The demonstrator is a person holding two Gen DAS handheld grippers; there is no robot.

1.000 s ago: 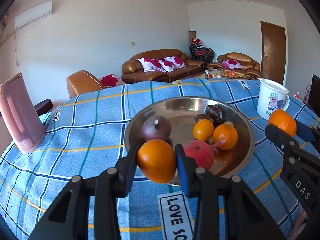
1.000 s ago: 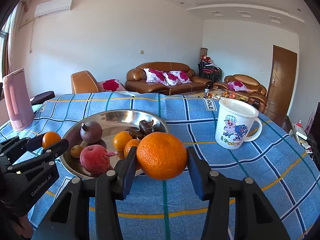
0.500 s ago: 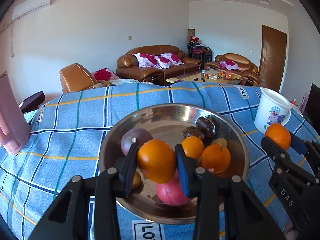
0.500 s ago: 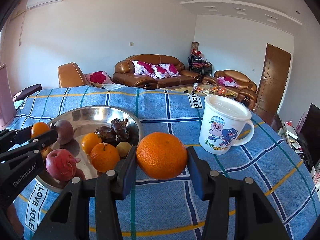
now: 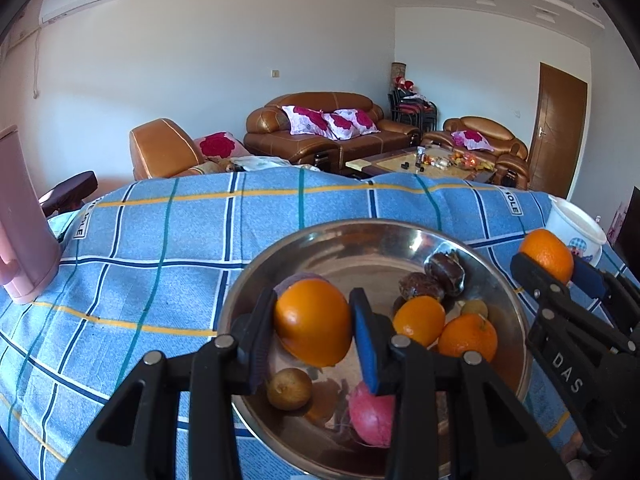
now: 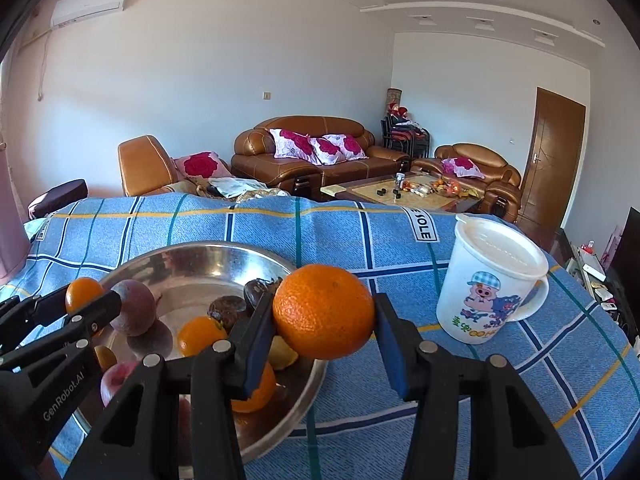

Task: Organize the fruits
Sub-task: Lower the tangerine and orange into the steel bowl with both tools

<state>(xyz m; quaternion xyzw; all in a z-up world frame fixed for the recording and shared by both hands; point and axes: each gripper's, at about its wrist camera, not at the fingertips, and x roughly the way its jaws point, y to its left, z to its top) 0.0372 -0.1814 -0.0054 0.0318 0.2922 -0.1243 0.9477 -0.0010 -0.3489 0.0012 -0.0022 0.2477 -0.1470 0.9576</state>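
Showing both tongs now farther over the steel bowl (image 5: 516, 316) vs 1 s ago. L tongs (image 5: 314, 330) pinch a smooth orange (image 5: 312, 324) above bowl centre; R tongs (image 6: 324, 318) pinch a pebbled orange (image 6: 324, 312) above its rim. Bench w/ blue check cloth (image 5: 160, 248); living rm, leather sofas behind. In bowl: 2 oranges, 2 dark fruits; 1 mug (image 6: 488, 280).

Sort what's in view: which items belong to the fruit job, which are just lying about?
Job:
- orange in the left tool, over the bowl
- orange in the right tool
- steel bowl
- fruit in the bowl: two small oranges, red fruit, purple fruit

Lying about:
- lidded pig mug
- pink jug
- checked blue tablecloth
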